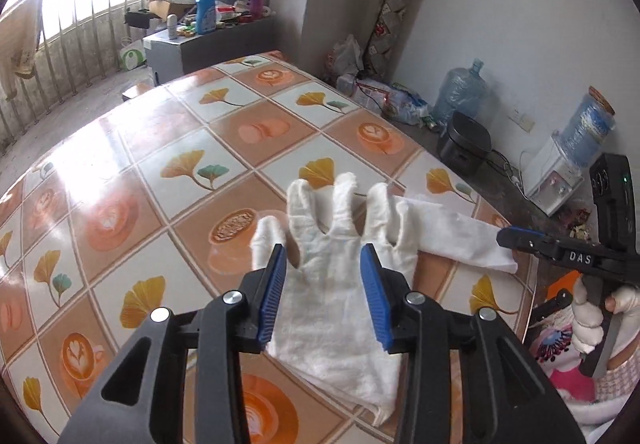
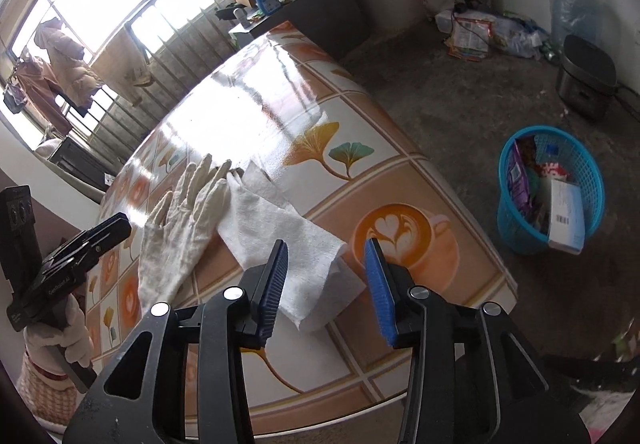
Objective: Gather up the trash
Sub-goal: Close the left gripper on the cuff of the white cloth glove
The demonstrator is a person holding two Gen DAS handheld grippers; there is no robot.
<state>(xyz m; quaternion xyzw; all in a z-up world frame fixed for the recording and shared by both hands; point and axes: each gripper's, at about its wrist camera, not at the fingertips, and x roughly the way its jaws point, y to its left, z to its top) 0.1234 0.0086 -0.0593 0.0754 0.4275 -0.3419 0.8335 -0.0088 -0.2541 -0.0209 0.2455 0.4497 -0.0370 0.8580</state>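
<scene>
We see a soft, woven cloth glove (image 1: 332,284) and crinkled paper towel (image 2: 288,244) on the glossy, smooth tablecloth (image 1: 160,147); far right, a plastic mesh basket (image 2: 516,228).

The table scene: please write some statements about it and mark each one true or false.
1. A white glove lies flat on the table. True.
2. The left claw is clamped shut on the glove. False: its jaws stand open on both sides of it.
3. A paper towel lies beside the glove, touching it. True.
4. The blue basket stands on the table. False: it stands on the floor.
5. The basket is empty. False: it holds packaging.
6. The right claw is open, holding nothing. True.
</scene>
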